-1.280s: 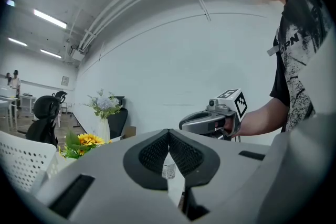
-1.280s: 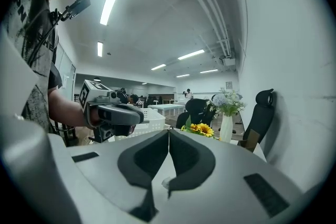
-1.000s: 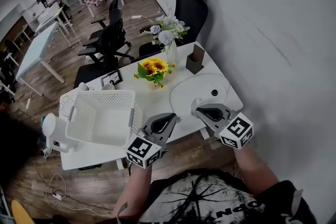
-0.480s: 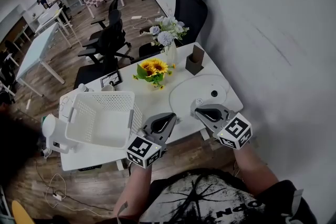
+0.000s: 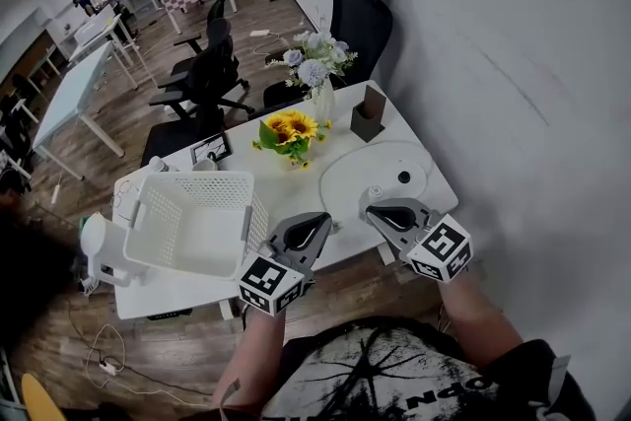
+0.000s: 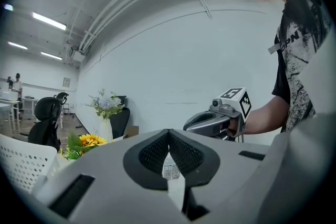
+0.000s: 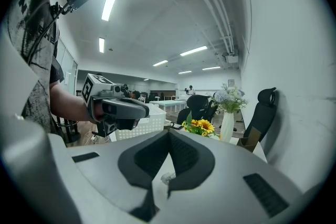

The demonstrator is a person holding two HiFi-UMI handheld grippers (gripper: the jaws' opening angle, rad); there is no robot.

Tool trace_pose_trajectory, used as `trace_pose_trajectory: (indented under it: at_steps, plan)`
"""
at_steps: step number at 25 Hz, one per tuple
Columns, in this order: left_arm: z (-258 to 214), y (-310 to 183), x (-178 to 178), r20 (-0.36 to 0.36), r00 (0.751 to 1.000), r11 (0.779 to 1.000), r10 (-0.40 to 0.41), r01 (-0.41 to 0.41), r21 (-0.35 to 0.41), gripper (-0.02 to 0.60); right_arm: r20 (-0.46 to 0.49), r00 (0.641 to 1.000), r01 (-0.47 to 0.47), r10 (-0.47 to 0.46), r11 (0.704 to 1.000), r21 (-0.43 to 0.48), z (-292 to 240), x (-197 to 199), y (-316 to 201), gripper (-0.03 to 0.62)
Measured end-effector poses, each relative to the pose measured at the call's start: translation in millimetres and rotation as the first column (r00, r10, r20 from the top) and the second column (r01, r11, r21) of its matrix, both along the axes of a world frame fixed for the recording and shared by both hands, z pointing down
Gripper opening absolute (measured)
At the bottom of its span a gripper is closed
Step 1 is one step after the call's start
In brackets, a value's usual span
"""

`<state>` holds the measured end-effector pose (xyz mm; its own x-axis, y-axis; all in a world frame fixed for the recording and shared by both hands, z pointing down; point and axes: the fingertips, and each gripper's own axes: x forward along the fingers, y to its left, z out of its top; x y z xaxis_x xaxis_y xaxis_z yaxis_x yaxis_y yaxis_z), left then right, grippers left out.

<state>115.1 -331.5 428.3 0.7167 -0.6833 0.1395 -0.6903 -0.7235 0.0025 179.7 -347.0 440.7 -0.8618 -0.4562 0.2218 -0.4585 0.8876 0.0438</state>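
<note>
Poised above the near edge of the white table (image 5: 281, 197), with left gripper (image 5: 321, 221) and right gripper (image 5: 372, 209) both clenched on nothing and the small bottle (image 5: 375, 191) sitting on the round mat (image 5: 380, 161) just beyond the right one: liable to topple it if lowered unopened.

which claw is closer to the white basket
Left. The left claw hangs just right of the white basket, near its side wall. The right claw is farther right, past the left one, by the round mat.
</note>
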Motion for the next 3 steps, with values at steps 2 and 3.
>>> trace_pose_trajectory:
  at_steps: [2,3]
  plan:
    - [-0.4,-0.3,0.2,0.001,1.000,1.000,0.000,0.000,0.000,0.011,0.000,1.000,0.002,-0.002,1.000,-0.002,0.7,-0.2,0.3,0.021]
    - [-0.7,-0.4,0.4,0.001,1.000,1.000,0.001,-0.001,0.000,0.011,0.000,1.000,0.003,-0.003,1.000,-0.003,1.0,-0.2,0.5,0.021]
